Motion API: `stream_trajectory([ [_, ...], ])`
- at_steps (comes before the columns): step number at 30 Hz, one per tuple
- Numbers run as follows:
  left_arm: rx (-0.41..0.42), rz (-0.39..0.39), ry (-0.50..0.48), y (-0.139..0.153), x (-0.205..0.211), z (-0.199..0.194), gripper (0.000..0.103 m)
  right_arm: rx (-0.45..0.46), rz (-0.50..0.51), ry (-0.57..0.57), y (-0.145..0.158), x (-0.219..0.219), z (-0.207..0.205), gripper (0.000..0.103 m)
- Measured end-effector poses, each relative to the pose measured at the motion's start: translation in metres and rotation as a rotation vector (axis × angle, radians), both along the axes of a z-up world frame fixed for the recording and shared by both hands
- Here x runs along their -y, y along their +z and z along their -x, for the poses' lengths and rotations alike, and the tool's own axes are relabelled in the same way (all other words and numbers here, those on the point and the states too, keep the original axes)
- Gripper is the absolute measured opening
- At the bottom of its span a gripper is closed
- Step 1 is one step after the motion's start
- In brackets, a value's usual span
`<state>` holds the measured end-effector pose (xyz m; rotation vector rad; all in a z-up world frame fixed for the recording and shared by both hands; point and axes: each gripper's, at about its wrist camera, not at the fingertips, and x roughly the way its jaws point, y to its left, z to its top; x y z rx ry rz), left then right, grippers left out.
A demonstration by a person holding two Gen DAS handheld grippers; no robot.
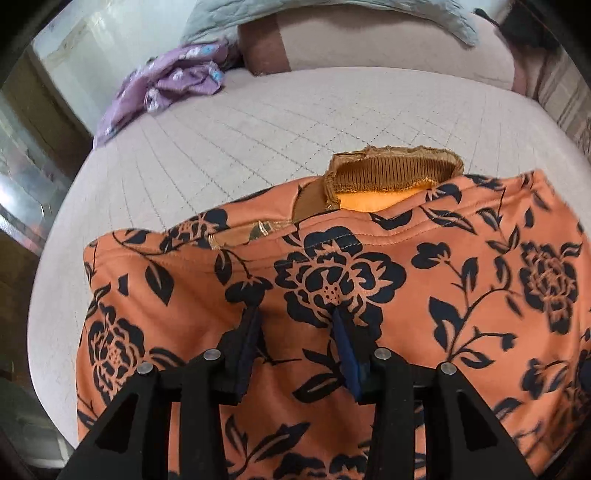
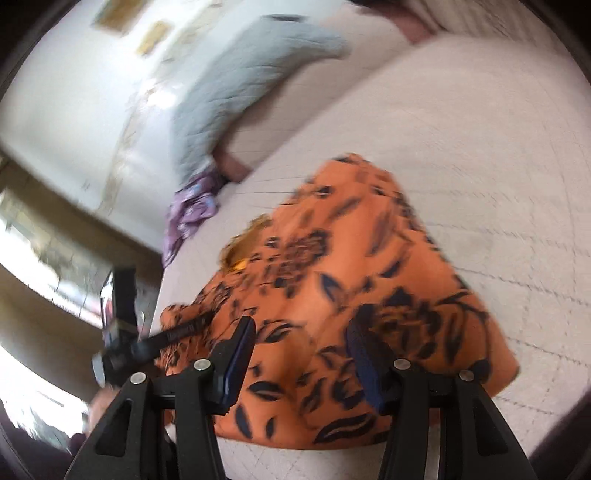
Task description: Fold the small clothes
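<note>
Orange flowered garment [image 1: 369, 280] lies spread on the bed [image 1: 221, 129], brown ribbed collar [image 1: 391, 173] at its far edge, part folded over so a hem seam runs across the top. Left gripper [image 1: 295, 325] hangs right over the cloth, fingers [image 1: 247, 332] parted with flat fabric showing between them, nothing pinched. Right gripper [image 2: 301, 332] over the near side of the same garment [image 2: 351, 258], fingers [image 2: 240, 347] spread apart, cloth under the gap, no grip; this view is blurred. Left gripper also shows in the right view as a dark tool [image 2: 147, 339] at the garment's left edge. Purple flowered garment [image 1: 173, 81] sits crumpled near the far left bed corner, well apart from the orange one. Pale blue quilted blanket [image 1: 221, 18] lies on the pillow [image 1: 388, 40] behind
</note>
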<state>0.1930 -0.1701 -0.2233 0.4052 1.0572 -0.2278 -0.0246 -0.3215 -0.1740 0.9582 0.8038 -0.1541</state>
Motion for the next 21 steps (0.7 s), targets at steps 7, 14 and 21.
stream_trajectory([
  [7, -0.054, 0.057, -0.013, 0.02, -0.016, 0.003, 0.045, -0.002, -0.006, -0.007, 0.0, 0.001, 0.002, 0.049],
  [14, 0.054, 0.019, 0.009, 0.049, -0.075, 0.022, 0.045, 0.047, 0.012, -0.045, 0.015, 0.019, -0.01, 0.051],
  [21, -0.018, -0.051, 0.153, 0.018, -0.137, 0.012, 0.047, -0.04, 0.021, -0.093, -0.007, 0.04, -0.039, 0.048],
])
